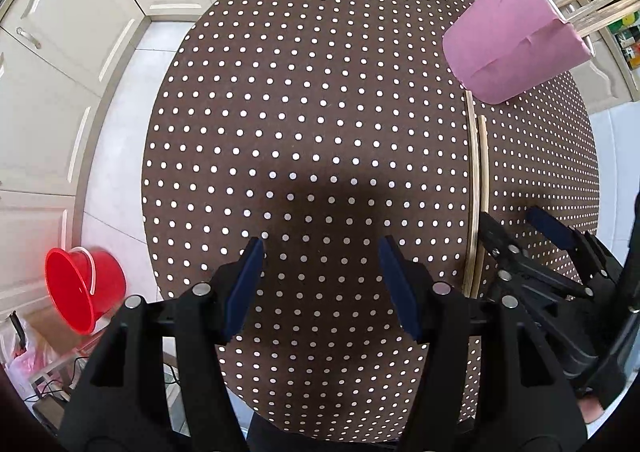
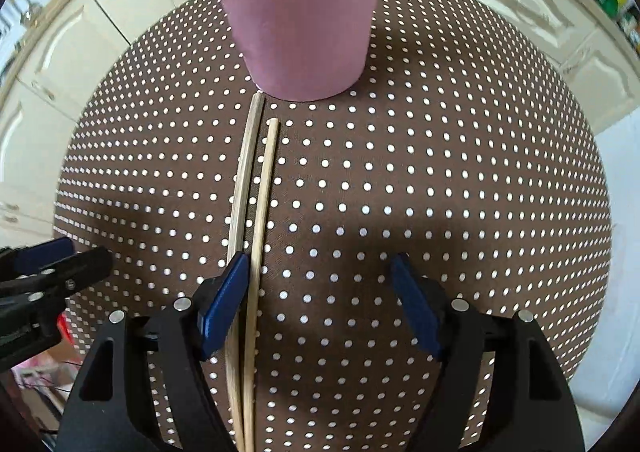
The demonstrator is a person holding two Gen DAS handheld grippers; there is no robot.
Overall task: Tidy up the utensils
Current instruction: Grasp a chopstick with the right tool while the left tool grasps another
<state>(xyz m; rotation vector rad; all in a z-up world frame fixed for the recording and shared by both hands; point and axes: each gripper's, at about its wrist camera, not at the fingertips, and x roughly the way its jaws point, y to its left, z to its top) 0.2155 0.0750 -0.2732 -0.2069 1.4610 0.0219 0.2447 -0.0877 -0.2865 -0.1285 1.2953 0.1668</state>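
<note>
Now I have both tools hanging over the round counter [image 1: 320, 100] with its brown, white-dotted cloth. My left hand-held gripper [image 1: 322, 284] points down at bare cloth; its blue pads stand well apart with nothing between them. In the left wrist view the pink cup [image 1: 516, 48] stands at about 2 o'clock near the counter's far edge, with several wooden sticks [image 1: 596, 8] poking out of its mouth. Two chopsticks [image 1: 478, 188] lie side by side on the cloth, running from the cup's base toward 4 o'clock, where my right hand-held gripper [image 1: 516, 224] sits.

From the right wrist view the same cup [image 2: 300, 12] is at 12 o'clock and the chopsticks [image 2: 256, 192] stretch from its foot down toward 6 o'clock. The right tool's pads are also spread wide, clamped on nothing. Its left pad [image 2: 224, 300] sits right at the chopsticks: one stick passes just inside it, and the other seems to run beneath it, though the overlap makes that hard to judge. The right pad [image 2: 414, 304] stands well clear over the cloth. A red bucket [image 1: 82, 288] sits on the floor at 8 o'clock in the left view.
</note>
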